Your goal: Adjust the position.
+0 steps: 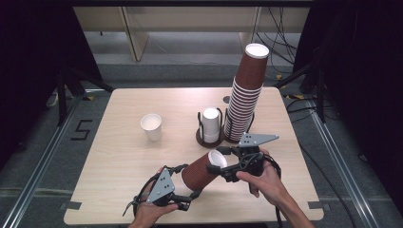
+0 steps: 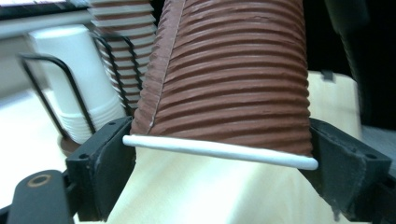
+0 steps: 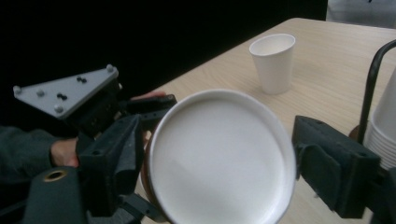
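The brown cup point(image 2: 233, 84) is ribbed corrugated paper, matt, with a smooth white rolled rim and a smooth white base. The white cup point(image 1: 152, 126) is plain smooth paper. The table point(image 1: 119, 156) has a pale wood-grain top, matt. The cup holder point(image 1: 209, 137) is thin black wire on a dark round base. The left gripper point(image 2: 219, 158) has matt black plastic jaws, and its top plate is flat grey metal.
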Action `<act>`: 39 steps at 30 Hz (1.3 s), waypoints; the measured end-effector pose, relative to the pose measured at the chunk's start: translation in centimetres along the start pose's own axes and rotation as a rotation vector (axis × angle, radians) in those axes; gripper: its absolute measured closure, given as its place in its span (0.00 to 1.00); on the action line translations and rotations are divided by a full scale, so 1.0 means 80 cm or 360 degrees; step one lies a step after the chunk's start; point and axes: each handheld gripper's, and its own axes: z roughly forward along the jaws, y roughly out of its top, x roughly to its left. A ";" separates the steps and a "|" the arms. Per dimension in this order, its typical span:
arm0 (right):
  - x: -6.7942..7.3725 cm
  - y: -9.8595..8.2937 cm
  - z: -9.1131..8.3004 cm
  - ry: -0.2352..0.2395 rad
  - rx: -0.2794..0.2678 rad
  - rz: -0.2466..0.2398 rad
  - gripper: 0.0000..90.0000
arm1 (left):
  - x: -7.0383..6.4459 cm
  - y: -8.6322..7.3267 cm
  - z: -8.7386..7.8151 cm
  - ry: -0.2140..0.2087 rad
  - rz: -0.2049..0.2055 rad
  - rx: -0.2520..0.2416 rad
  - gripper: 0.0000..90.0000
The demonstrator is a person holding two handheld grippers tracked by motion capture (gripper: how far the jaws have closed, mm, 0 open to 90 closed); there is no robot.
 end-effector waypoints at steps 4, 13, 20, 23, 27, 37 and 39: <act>0.000 0.006 -0.008 0.0006 0.0179 -0.0206 0.17 | 0.003 0.001 -0.003 -0.0058 0.0057 0.0101 0.15; 0.003 -0.002 -0.005 0.0079 0.0466 -0.0438 0.17 | -0.004 0.005 -0.002 -0.0151 0.0221 0.0245 0.15; 0.003 -0.011 0.012 0.0171 0.0554 -0.0442 0.25 | -0.006 0.005 -0.001 -0.0164 0.0260 0.0251 0.14; 0.002 -0.011 0.011 0.0176 0.0533 -0.0429 0.26 | -0.004 0.001 -0.001 -0.0182 0.0226 0.0171 0.10; 0.000 -0.007 0.005 0.0205 0.0457 -0.0414 0.27 | -0.001 -0.003 -0.004 -0.0142 0.0127 0.0003 0.07; -0.005 -0.003 -0.008 0.0338 0.0249 -0.0343 0.27 | -0.001 0.006 -0.015 -0.0165 0.0071 -0.0252 0.05; -0.005 -0.003 -0.007 0.0357 0.0268 -0.0347 0.27 | -0.001 0.006 -0.016 -0.0169 0.0078 -0.0252 0.05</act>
